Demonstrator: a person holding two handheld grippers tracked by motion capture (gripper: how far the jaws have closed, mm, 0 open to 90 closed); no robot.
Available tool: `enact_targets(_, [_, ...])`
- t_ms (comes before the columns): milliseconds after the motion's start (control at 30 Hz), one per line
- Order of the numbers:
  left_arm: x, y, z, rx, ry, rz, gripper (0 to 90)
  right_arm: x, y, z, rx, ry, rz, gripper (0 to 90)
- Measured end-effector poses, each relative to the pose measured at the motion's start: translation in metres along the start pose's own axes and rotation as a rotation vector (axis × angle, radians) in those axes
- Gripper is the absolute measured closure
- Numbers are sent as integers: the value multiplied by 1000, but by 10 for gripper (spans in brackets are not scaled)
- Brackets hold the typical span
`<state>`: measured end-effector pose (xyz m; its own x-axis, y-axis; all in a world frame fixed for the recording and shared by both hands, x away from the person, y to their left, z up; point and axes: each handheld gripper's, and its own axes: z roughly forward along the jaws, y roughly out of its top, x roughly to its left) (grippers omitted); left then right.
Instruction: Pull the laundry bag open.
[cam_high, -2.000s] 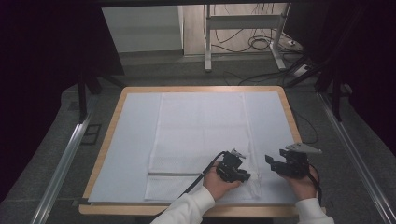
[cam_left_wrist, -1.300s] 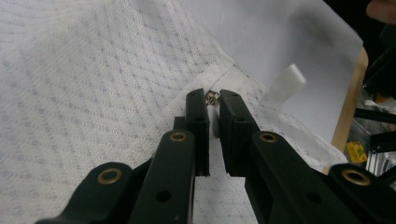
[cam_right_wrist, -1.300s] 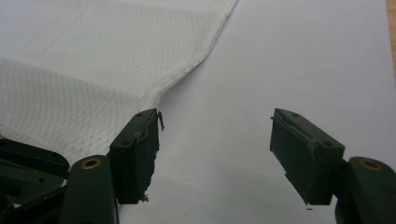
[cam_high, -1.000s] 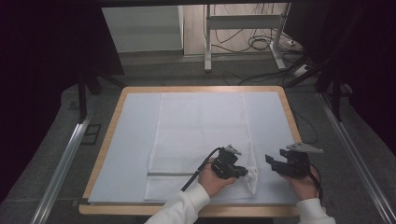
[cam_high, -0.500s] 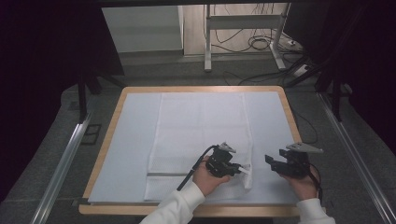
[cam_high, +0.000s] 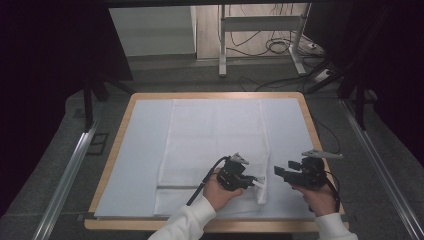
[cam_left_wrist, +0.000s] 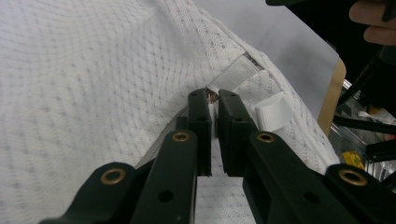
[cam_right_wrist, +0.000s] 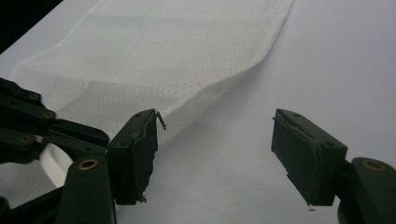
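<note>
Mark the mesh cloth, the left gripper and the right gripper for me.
mesh cloth (cam_high: 215, 135), high view, flat middle of the fabric.
left gripper (cam_left_wrist: 213, 100), left gripper view, between its fingers, shut on the cloth's edge.
right gripper (cam_right_wrist: 215, 123), right gripper view, gap between its open fingers.

Camera layout: one fixed overhead view and two gripper-mounted close views.

The high view looks forward and down from the person's side, taking in the whole table (cam_high: 305, 107) at mid-frame and floor beyond at the top. The left gripper view sits very near the white mesh cloth (cam_left_wrist: 84, 79), looking along its jaws toward the table edge at the right of the frame. The right gripper view looks low across the white surface toward the same cloth (cam_right_wrist: 187, 51) at upper centre; the left gripper (cam_right_wrist: 28, 126) enters at its left edge.
</note>
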<state>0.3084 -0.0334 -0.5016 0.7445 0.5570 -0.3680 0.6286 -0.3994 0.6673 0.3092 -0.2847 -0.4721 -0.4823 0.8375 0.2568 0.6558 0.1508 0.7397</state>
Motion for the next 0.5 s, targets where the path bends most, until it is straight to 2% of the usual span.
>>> enact_targets(233, [-3,-1,3,4,3,13,861,12,1,16,60,72,59,314])
enact_targets(367, [-2,-1,4,6,0,10,869,17,0,27,96,74,63,316])
enact_targets(500, [-1,-1,3,3,-2,8,869,17,0,31,109,66,76,318])
